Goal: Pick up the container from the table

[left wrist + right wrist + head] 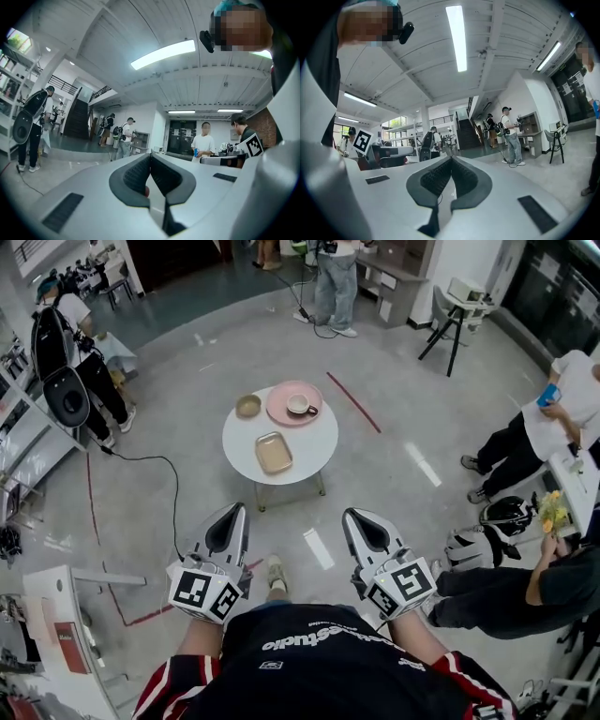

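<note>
Left claw (235, 509) and right claw (352, 514) closed (empty)

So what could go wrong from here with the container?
1. Both the left gripper and the right gripper are shut; if they arrive shut, they may push the flat container instead of gripping it.
2. The bowl and the plate with a cup stand close behind it; reaching too far may knock them.
3. A cable lies left of the table; a step there may catch it.
</note>
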The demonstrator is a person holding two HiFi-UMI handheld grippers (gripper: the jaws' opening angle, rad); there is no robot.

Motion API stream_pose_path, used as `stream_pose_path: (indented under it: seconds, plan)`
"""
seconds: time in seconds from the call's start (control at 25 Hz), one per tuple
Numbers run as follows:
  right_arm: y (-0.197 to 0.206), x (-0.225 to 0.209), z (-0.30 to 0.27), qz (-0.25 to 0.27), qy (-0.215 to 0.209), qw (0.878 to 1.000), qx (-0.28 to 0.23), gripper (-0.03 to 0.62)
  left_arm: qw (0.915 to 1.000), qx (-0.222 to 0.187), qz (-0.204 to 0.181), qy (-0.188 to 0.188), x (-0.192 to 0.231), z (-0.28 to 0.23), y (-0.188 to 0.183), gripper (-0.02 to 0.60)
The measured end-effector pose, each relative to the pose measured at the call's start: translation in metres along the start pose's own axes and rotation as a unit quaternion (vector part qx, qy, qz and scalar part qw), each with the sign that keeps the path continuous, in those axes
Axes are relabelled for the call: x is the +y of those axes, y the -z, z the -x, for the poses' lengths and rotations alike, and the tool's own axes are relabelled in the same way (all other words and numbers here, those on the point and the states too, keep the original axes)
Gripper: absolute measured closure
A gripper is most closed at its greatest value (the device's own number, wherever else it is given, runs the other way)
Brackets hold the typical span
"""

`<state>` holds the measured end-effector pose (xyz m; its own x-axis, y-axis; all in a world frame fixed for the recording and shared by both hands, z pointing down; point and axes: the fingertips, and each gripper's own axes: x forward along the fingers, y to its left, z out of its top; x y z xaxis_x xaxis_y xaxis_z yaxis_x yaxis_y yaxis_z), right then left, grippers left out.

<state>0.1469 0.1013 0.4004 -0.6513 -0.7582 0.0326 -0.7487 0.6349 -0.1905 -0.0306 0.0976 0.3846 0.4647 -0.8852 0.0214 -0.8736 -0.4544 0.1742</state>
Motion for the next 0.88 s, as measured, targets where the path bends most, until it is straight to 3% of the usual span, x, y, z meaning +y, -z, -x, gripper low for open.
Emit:
stream_pose_path:
  seconds: [0.88]
  plan:
    - [-0.005,-0.023,-0.189,0.004,0.011,1.000,0.026,0.577,0.9997,-0.003,0.004,0.023,0.156,-0.103,-0.043,0.557]
